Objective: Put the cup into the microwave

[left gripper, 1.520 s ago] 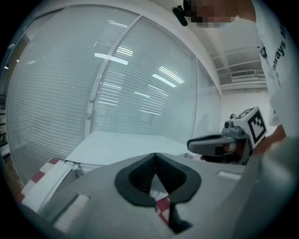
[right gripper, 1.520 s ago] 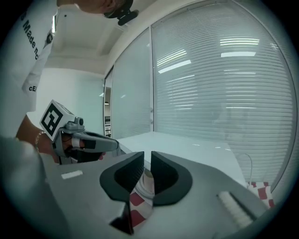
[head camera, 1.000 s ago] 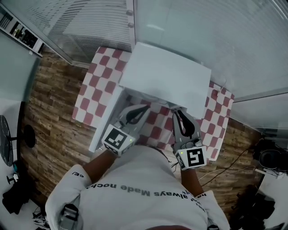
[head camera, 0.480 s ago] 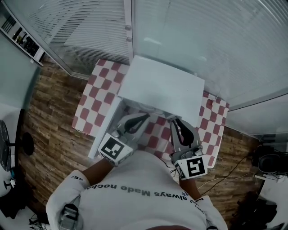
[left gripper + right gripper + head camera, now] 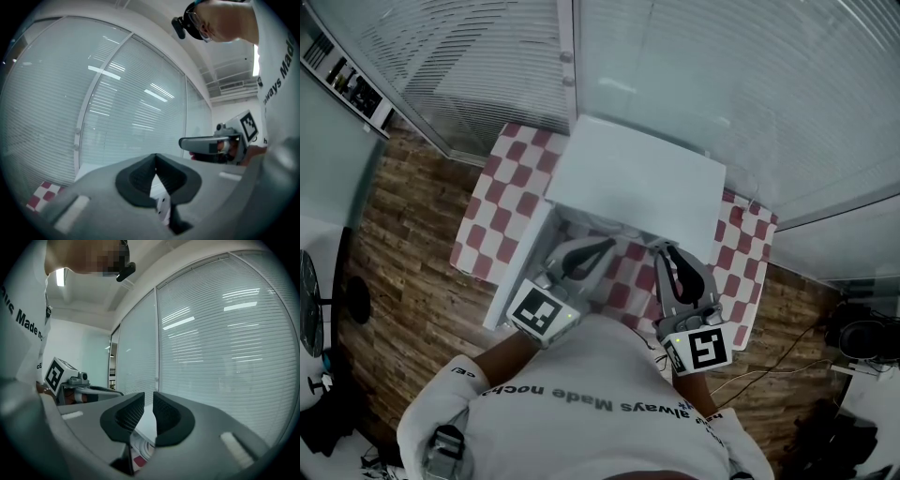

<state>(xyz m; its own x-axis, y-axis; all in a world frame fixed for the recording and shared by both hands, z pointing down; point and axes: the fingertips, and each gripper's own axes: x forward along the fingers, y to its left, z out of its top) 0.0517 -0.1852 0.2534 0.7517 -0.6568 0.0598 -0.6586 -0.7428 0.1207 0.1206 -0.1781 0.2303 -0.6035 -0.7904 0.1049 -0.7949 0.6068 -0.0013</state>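
**Head view:** a white microwave (image 5: pixel 633 183) sits on a checked counter (image 5: pixel 502 197), w/ its door (image 5: pixel 517 272) swung open at the left. The left tool (image 5: pixel 598 247) and right tool (image 5: pixel 666 253) hover at its mouth. A pale round shape (image 5: pixel 605 225) there is possibly the cup.

**Left gripper view:** the left tool (image 5: pixel 155 171) has its pads touching at the tips and holds nothing.

**Right gripper view:** the right tool (image 5: pixel 149 413) is all but closed, a thin slit apart, and empty.

The cup is probably placed already. The next move is likely shutting the door, which calls for a push from the left.
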